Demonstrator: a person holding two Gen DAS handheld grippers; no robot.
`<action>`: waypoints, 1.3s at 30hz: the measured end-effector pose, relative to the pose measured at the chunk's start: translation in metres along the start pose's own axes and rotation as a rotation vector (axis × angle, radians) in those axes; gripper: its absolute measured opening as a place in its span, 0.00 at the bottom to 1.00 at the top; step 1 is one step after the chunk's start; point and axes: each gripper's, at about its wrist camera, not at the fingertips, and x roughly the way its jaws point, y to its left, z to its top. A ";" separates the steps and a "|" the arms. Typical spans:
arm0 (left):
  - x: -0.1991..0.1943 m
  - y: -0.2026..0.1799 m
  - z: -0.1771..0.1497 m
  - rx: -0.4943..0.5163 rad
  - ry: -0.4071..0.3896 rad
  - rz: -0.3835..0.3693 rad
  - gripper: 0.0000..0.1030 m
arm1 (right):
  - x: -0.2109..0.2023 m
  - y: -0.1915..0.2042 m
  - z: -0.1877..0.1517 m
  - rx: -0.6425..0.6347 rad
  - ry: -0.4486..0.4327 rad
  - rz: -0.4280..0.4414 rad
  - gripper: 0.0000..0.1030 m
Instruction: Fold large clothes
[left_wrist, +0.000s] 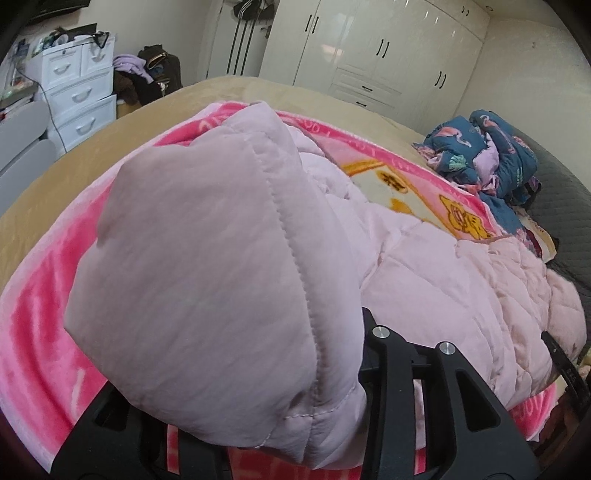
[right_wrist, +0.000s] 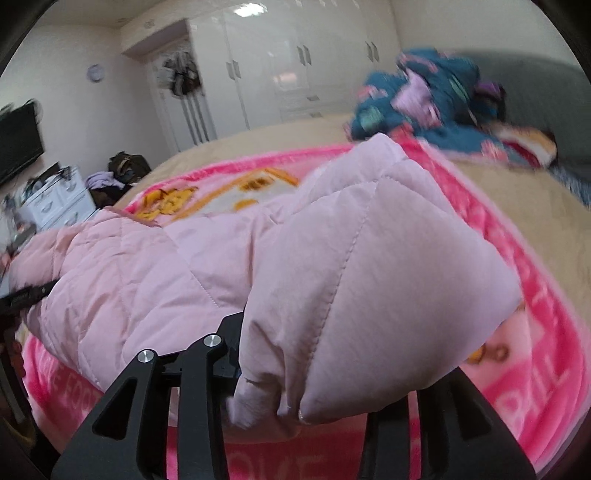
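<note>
A pale pink quilted puffer jacket (left_wrist: 424, 280) lies across a bright pink cartoon blanket (left_wrist: 40, 332) on a bed. My left gripper (left_wrist: 295, 387) is shut on one end of the jacket, which bulges up over its fingers and hides the tips. My right gripper (right_wrist: 295, 391) is shut on the other end of the jacket (right_wrist: 147, 280), which also drapes over its fingers. The right gripper's black tip (left_wrist: 565, 365) shows at the right edge of the left wrist view. The left gripper's tip (right_wrist: 26, 297) shows at the left edge of the right wrist view.
A heap of blue patterned clothes (left_wrist: 491, 155) lies at the far side of the bed, near a grey headboard (right_wrist: 535, 77). White wardrobes (left_wrist: 388, 55) line the back wall. A white drawer unit (left_wrist: 81, 92) and a clothes pile (left_wrist: 147, 74) stand beyond the bed.
</note>
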 end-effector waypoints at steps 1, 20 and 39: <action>0.001 0.001 -0.001 -0.001 0.003 0.001 0.30 | 0.003 -0.003 -0.003 0.023 0.014 -0.001 0.40; -0.002 0.021 -0.017 -0.038 0.042 0.006 0.59 | 0.004 -0.041 -0.032 0.303 0.159 0.013 0.93; -0.081 0.059 -0.041 -0.062 -0.090 0.114 0.91 | -0.078 -0.049 -0.065 0.214 0.015 -0.127 0.96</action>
